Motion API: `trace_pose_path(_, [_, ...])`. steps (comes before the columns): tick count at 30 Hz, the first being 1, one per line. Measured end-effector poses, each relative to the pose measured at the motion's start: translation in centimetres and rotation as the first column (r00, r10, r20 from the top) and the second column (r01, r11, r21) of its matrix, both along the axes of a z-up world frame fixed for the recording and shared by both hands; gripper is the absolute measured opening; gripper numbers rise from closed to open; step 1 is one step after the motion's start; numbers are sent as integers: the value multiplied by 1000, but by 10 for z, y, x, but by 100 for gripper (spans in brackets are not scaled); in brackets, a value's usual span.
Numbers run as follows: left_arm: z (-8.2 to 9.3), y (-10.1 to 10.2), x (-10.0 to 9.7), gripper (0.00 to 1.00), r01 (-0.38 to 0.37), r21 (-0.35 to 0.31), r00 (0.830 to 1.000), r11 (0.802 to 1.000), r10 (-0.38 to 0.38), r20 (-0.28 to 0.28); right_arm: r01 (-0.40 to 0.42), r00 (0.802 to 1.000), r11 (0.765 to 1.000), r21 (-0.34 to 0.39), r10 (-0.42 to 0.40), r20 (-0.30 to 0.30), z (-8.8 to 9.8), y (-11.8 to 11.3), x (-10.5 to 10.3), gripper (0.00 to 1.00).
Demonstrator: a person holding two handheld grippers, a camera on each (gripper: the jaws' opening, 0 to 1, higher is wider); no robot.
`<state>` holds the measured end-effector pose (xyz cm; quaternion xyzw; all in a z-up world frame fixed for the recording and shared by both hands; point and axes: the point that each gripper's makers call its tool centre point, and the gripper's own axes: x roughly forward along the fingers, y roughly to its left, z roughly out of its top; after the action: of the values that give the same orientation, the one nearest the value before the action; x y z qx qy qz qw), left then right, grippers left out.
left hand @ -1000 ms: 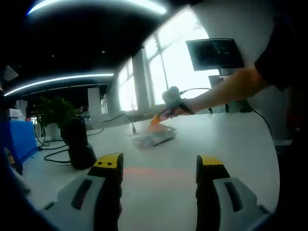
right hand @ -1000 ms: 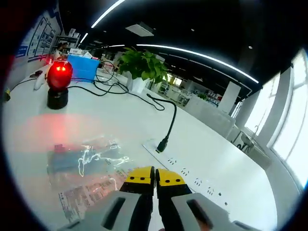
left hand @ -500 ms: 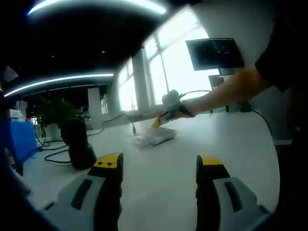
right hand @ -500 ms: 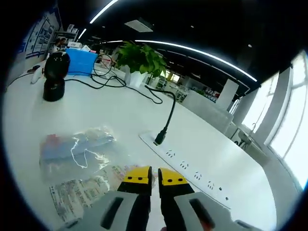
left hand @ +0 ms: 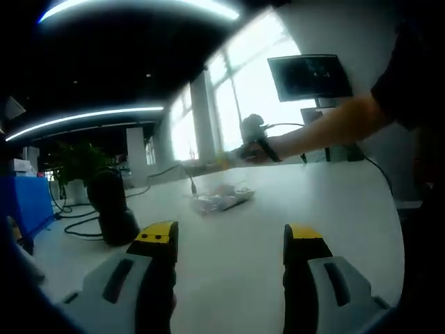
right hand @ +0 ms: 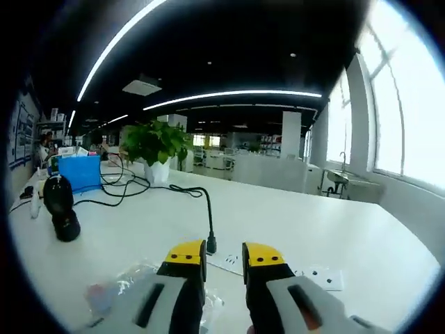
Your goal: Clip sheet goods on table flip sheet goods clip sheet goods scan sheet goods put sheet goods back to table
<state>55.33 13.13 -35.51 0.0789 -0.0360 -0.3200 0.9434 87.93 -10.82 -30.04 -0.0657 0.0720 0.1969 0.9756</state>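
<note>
The sheet goods (left hand: 221,198) are lying flat on the white table (left hand: 334,209), a clear crinkly plastic packet with something pinkish and pale inside, seen well out across the surface in the left gripper view. In the right gripper view the same packet (right hand: 125,289) is seen low down, just left of and partly behind the right gripper (right hand: 224,255), so only a shiny bit of it can be made out.

That right gripper is released, a narrow gap can be seen between its yellow-tipped jaws and nothing is pinched in there. In the left gripper view it is seen held up above the packet in a person's hand (left hand: 257,149), arm stretched in from the right, not touching the plastic.

The left gripper (left hand: 229,240) is released too, jaws spread wide apart with bare table between them, well short of the packet.

A white power strip (right hand: 306,273) is laid on the table just beyond the right gripper's tips, with a black cable (right hand: 201,209) plugged into its near end. A black scanner (right hand: 61,216) is stood further toward the left edge, a blue box (right hand: 78,172) and a green plant (right hand: 154,145) behind it. A dark monitor (left hand: 311,76) is seen past the table's far edge in the left gripper view.
</note>
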Motion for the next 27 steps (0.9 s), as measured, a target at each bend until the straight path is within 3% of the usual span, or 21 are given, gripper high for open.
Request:
trace_pose_path(4, [0, 0, 0, 54, 0, 3, 1000, 1000, 0, 1, -112, 993, 994, 18, 113, -25, -14, 41, -33, 41])
trace_pose_path(6, [0, 0, 0, 54, 1, 3, 1000, 1000, -1, 2, -156, 986, 988, 20, 157, -49, -21, 49, -40, 50])
trace_pose_path(11, [-1, 0, 0, 54, 1, 5, 1000, 1000, -1, 1, -232, 968, 972, -39, 227, -104, -57, 83, -62, 65])
trace_pose_path(14, [0, 0, 0, 54, -1, 5, 1000, 1000, 1, 1, -248, 962, 966, -70, 237, -136, -76, 89, -63, 69])
trace_pose_path(19, [0, 0, 0, 54, -1, 4, 1000, 1000, 1, 1, -247, 962, 963, -106, 230, -148, -85, 89, -66, 79])
trace_pose_path(27, [0, 0, 0, 54, 0, 2, 1000, 1000, 0, 2, -258, 948, 963, -71, 238, -213, -103, 87, -70, 83])
